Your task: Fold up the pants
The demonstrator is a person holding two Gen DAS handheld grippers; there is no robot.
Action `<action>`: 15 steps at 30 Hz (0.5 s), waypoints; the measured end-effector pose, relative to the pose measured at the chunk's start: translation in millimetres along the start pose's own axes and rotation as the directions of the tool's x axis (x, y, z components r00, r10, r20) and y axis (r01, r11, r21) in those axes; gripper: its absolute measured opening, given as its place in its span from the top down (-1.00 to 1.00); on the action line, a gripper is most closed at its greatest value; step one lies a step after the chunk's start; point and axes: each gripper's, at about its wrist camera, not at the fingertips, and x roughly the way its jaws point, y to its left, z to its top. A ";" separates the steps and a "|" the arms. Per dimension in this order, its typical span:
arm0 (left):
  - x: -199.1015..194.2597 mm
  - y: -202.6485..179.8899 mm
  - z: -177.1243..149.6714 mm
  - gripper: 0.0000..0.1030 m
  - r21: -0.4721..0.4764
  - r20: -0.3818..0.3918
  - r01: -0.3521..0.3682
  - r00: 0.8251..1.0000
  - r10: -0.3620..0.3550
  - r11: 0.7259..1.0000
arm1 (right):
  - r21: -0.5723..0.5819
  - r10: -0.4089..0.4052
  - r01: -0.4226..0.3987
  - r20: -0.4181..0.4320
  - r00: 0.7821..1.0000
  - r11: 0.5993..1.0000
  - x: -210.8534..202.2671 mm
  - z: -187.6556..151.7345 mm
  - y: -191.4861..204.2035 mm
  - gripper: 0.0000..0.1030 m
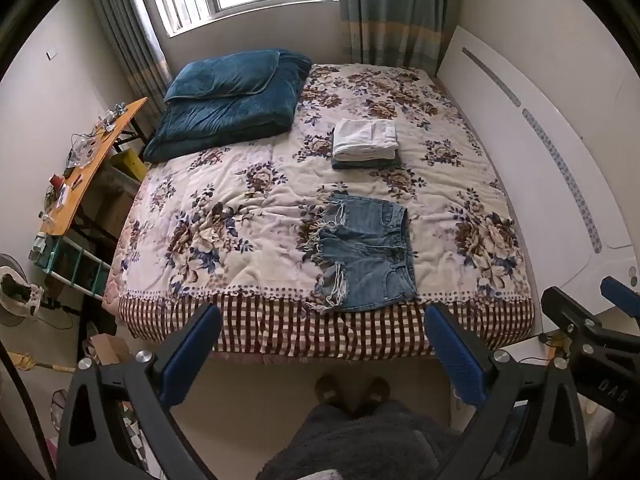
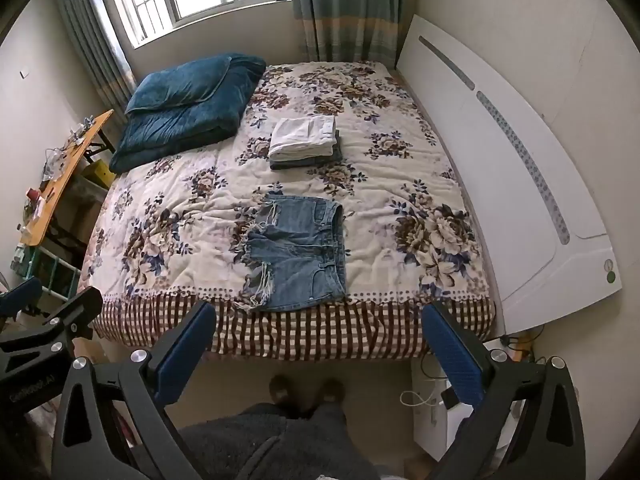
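Shorts (image 1: 366, 254) of frayed denim lie flat near the bed (image 1: 248, 216) edge; your left tool (image 1: 322, 344) and right tool (image 2: 320, 340) both gape wide, holding nothing.

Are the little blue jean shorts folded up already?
Not folded: the frayed blue denim shorts lie spread flat near the bed's front edge, both leg openings and the whole waistband showing.
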 end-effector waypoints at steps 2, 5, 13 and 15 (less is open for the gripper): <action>0.9 -0.9 0.8 -1.00 0.006 -0.021 -0.002 1.000 0.003 1.000 | -0.002 -0.002 0.002 -0.007 1.000 1.000 0.6 -0.1 0.8 -1.00; 1.6 -3.5 1.5 -1.00 0.003 -0.020 0.004 1.000 -0.004 1.000 | 0.007 0.008 -0.008 -0.003 1.000 1.000 0.2 -0.6 -0.9 -1.00; -0.8 1.2 0.6 -1.00 -0.001 -0.014 0.008 1.000 -0.008 1.000 | 0.008 0.013 -0.013 -0.003 1.000 1.000 0.0 -1.1 -1.4 -1.00; -1.3 -0.3 1.5 -1.00 -0.002 -0.016 0.009 1.000 -0.009 1.000 | 0.008 0.010 -0.010 -0.004 1.000 1.000 0.0 -1.4 -1.4 -1.00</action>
